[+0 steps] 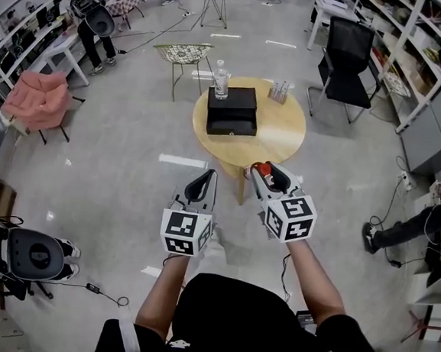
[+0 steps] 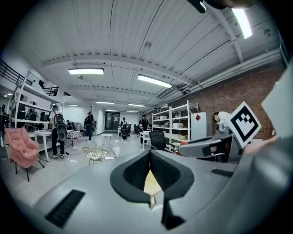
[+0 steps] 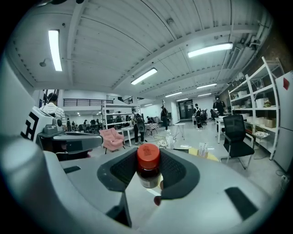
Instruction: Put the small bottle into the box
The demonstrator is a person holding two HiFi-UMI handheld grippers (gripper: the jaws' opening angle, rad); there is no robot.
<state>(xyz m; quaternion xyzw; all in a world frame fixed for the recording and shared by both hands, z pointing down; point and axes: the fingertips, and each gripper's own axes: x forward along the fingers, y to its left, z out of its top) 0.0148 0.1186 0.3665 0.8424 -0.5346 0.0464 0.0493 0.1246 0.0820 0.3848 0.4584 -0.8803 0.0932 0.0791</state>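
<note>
Right tool (image 1: 267, 172) pinches the small red-capped brown bottle (image 3: 148, 170) short of the round wooden bench (image 1: 277, 138), left tool (image 2: 150, 160) sits pressed together, so carry it upright to the black box (image 1: 232, 109), drawer maybe open.

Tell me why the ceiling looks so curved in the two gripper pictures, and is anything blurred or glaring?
Left gripper view: the wide-angle lens bows the ribbed white ceiling and blackens the corners; long strip lights glare white. Right gripper view: same bowing; the small dark glass bottle with a red cap is sharp. Head view: even light, no glare on the round wooden table.
</note>
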